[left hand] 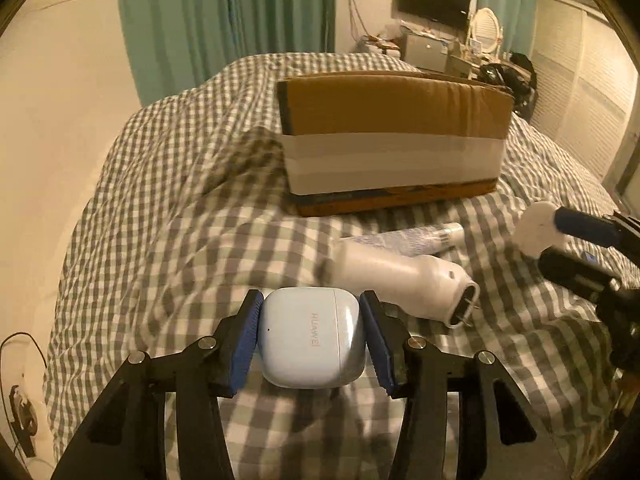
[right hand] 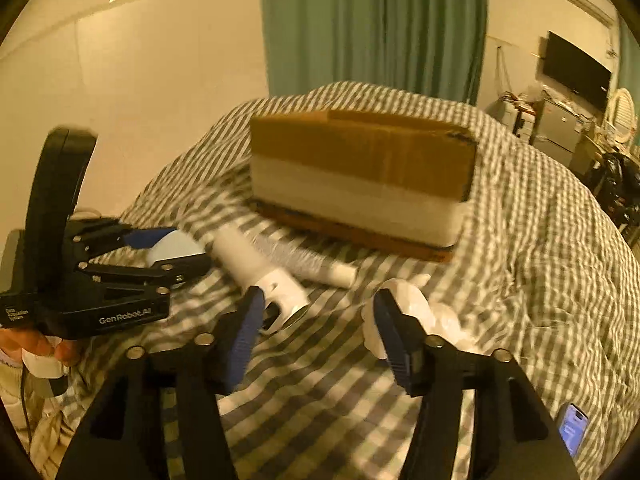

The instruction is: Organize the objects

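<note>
A bed [left hand: 168, 184] covered in grey-and-white checked cloth carries a taped brown cardboard box [left hand: 394, 138]. Nearer lie a white plastic bottle [left hand: 404, 276], a clear tube [left hand: 416, 236] and a smartphone [right hand: 573, 432]

Warm yellowish indoor light. Bed [left hand: 168, 208] with grey-white checked cover fills the near and middle scene. Teal curtains [left hand: 224, 12] hang at the far wall, plain cream wall [right hand: 132, 64] to the left. Far right: dark wall-mounted TV [left hand: 434, 0], cluttered desk [left hand: 428, 50], oval white mirror [left hand: 486, 28], white louvred panels [left hand: 580, 80].
</note>
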